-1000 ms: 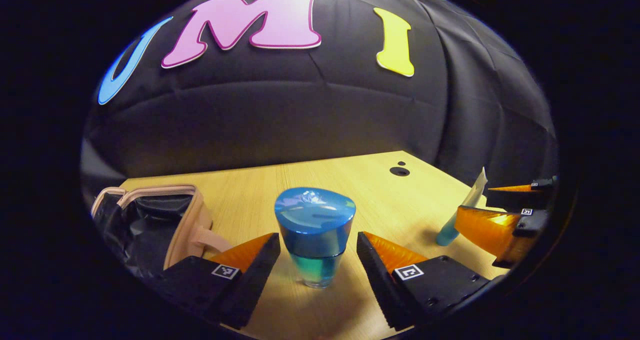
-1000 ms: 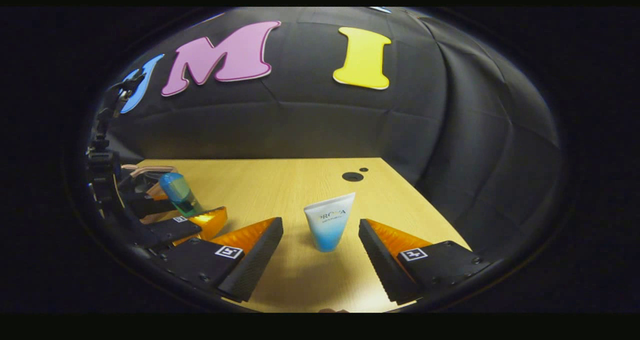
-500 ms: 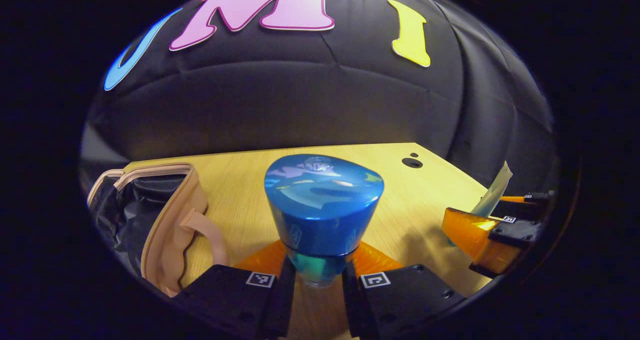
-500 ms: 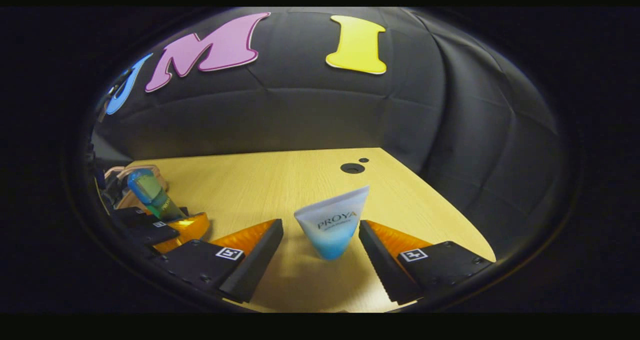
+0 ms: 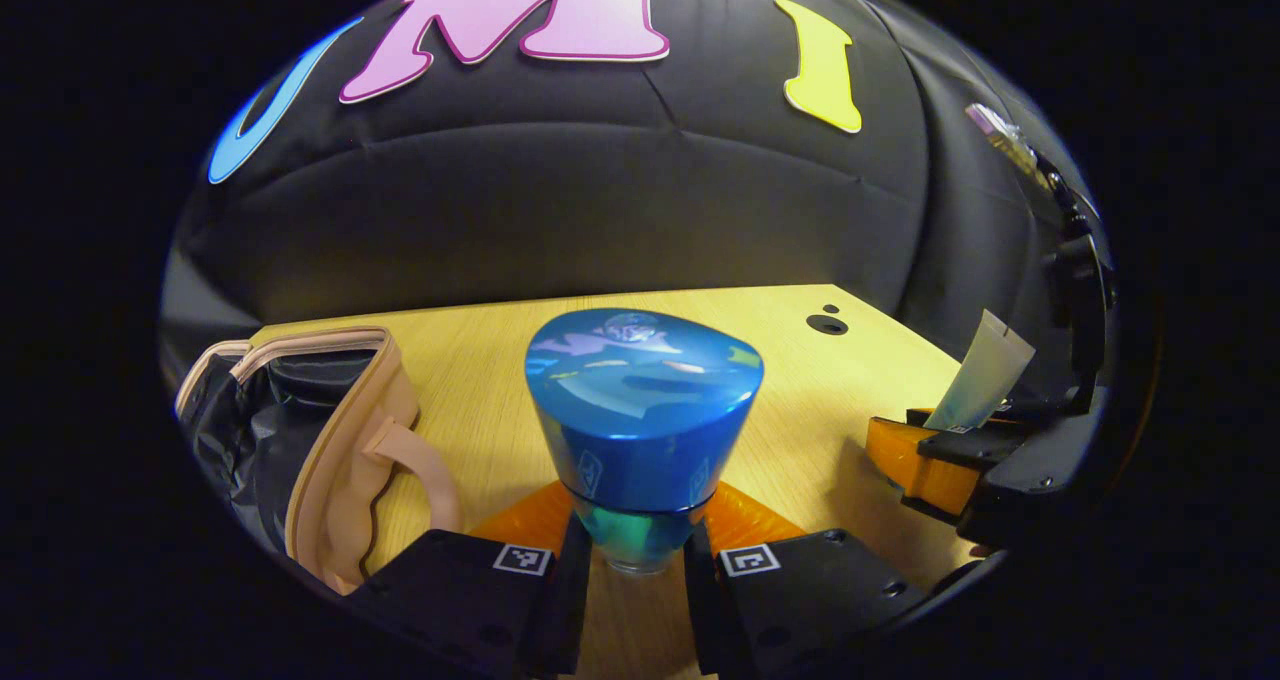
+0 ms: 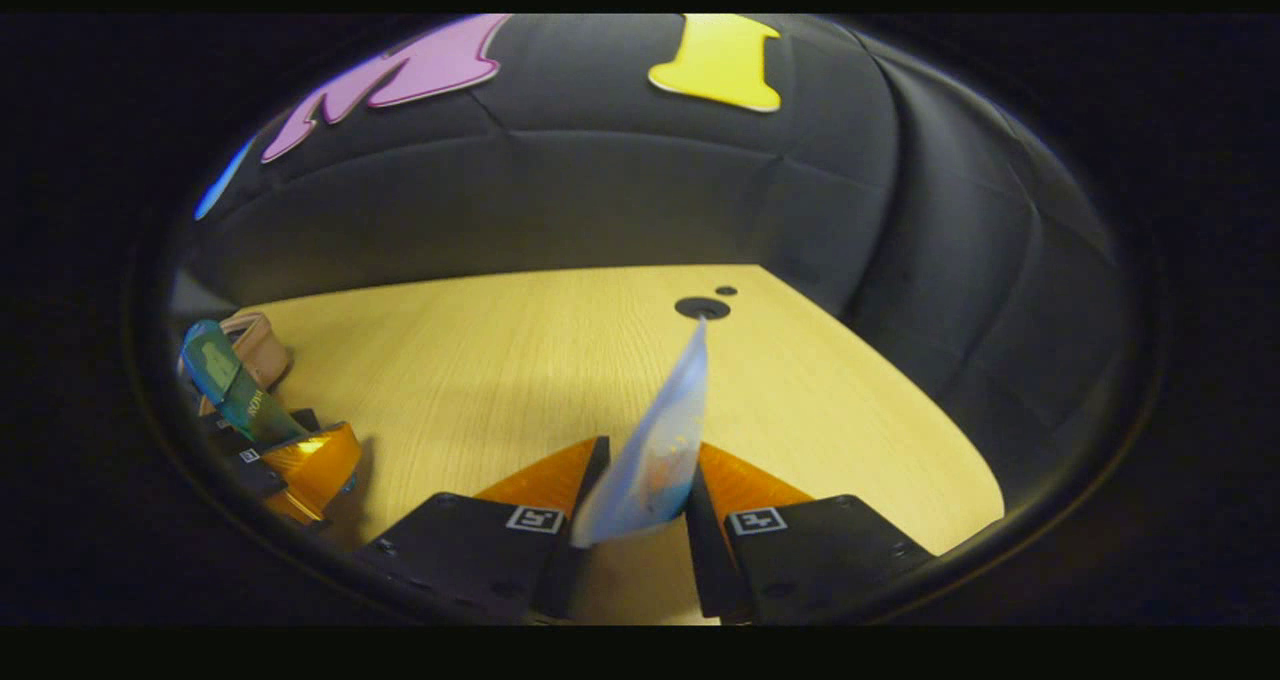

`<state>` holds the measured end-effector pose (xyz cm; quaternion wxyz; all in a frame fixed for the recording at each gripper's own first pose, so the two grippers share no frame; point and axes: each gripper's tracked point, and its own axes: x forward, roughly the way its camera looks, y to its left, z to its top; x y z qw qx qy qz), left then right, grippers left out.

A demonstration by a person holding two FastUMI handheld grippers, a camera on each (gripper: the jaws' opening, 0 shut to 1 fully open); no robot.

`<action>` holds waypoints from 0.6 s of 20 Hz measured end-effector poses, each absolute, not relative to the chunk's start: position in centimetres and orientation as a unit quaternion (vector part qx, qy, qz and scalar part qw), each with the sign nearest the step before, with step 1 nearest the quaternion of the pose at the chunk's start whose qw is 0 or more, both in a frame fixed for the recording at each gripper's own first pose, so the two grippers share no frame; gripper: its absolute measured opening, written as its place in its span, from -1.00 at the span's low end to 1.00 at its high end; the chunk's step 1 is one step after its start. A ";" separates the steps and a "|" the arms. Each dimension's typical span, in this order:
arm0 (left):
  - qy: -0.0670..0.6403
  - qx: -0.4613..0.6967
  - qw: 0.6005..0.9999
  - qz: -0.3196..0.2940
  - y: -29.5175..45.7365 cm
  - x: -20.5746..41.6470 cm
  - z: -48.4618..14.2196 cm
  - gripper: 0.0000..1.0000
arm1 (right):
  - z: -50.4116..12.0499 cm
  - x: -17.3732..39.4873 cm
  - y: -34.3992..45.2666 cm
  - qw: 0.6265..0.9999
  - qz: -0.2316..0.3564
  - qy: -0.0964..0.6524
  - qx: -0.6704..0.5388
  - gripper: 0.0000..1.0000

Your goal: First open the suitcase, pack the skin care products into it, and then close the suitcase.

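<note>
Tabletop [image 5: 480, 390]: pale wood, two small holes near the far right corner.

Suitcase [image 5: 340, 460]: one, small, beige shell with dark lining, lying open at the left edge of the tabletop. Seen in left gripper view, and as a sliver at far left in right gripper view. Opening step judged done.

Bottle [image 5: 640, 430]: one, blue cap, clear blue-green body, upright. Left tool [image 5: 635, 570] closed on the body just under the cap, both fingers pressing. Base looks on or just above the tabletop (cannot tell which). Sits just right of the suitcase.

Tube [image 6: 655, 450]: one, white fading to blue, tilted, flat crimped end pointing away and up. Right tool [image 6: 640, 530] closed on its lower part, fingers pinching both sides. Well right of the suitcase, far side of the bottle from it.

Step in hand, judged: packing, both products gripped, neither in the suitcase yet.

Next move calls for: carry left toward the open shell, one product at a time or both, lower into the dark lining, spread the fingers to release. Bottle has the shorter trip. Tube grip looks off-axis (soft body, may twist or slip), so keep it slow. Closing comes after.

Count: suitcase 1, products 2 (bottle 1, tube 1), tools 2.
</note>
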<state>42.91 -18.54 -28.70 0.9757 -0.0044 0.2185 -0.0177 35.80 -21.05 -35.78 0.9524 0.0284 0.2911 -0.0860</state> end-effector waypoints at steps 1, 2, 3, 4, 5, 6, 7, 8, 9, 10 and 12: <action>0.218 -0.005 0.976 -0.018 -18.5 42.9 -28.7 0.01 | -35.7 35.8 -21.1 0.953 -0.083 0.290 0.031 -0.13; 0.217 -0.007 0.976 -0.019 -18.5 43.0 -28.7 -0.07 | -35.7 35.7 -21.1 0.953 -0.079 0.292 0.031 -0.19; 0.215 -0.011 0.976 -0.020 -18.5 43.0 -28.6 -0.07 | -35.7 35.6 -21.0 0.952 -0.074 0.294 0.033 -0.22; 0.215 -0.016 0.976 -0.023 -18.5 42.8 -28.6 -0.14 | -35.6 35.4 -20.9 0.953 -0.069 0.294 0.034 -0.22; 0.216 -0.019 0.976 -0.026 -18.5 42.7 -28.7 -0.09 | -35.3 35.4 -20.8 0.953 -0.065 0.294 0.033 -0.22; 0.214 -0.019 0.976 -0.026 -18.3 42.6 -28.5 -0.09 | -34.8 35.4 -20.6 0.955 -0.060 0.290 0.030 -0.13; 0.211 -0.023 0.977 -0.024 -18.1 42.3 -28.4 -0.02 | -34.3 35.2 -20.5 0.957 -0.057 0.284 0.024 -0.18; 0.204 -0.030 0.978 -0.023 -17.9 42.1 -28.2 -0.10 | -33.7 35.1 -20.4 0.959 -0.055 0.279 0.020 -0.23; 0.203 -0.036 0.978 -0.022 -17.7 41.8 -28.0 -0.10 | -33.2 35.0 -20.0 0.960 -0.052 0.275 0.022 -0.22; 0.202 -0.038 0.979 -0.017 -17.3 41.5 -27.8 -0.10 | -32.7 34.9 -19.6 0.961 -0.048 0.272 0.030 -0.23; 0.185 -0.045 0.982 -0.014 -16.5 41.1 -26.5 -0.11 | -31.6 34.7 -19.0 0.962 -0.039 0.267 0.033 -0.23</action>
